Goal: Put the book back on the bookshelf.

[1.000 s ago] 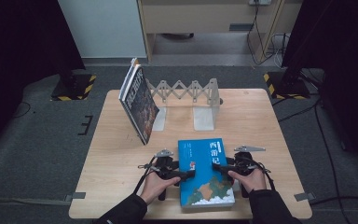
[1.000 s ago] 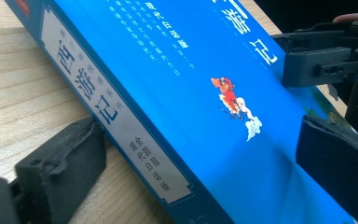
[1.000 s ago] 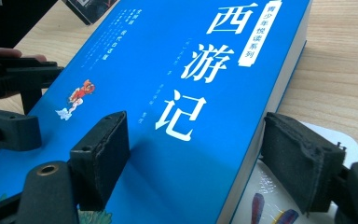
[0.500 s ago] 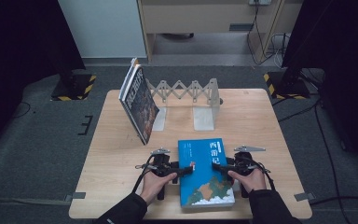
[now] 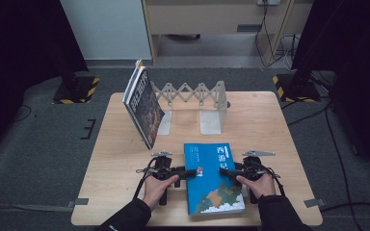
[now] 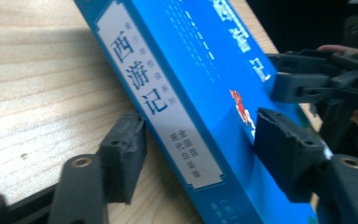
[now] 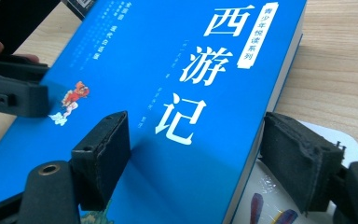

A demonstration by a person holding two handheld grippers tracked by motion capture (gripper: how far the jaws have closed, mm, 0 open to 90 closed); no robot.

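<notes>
A blue book (image 5: 212,178) with white Chinese title characters lies flat at the front of the wooden table (image 5: 274,125). My left gripper (image 5: 191,173) is open at the book's left edge. In the left gripper view the gripper (image 6: 200,154) straddles the spine (image 6: 161,100), with one pad on the table side and the other over the cover. My right gripper (image 5: 226,171) is open at the right edge. In the right gripper view the gripper (image 7: 196,158) has one pad over the blue cover (image 7: 168,70) and the other past the page edge.
A dark book (image 5: 143,108) leans tilted against the left end of a white expanding rack (image 5: 192,94) at the back of the table. A white card with coloured feather shapes (image 7: 279,205) lies under the blue book's right edge. A person's hands hold both grippers.
</notes>
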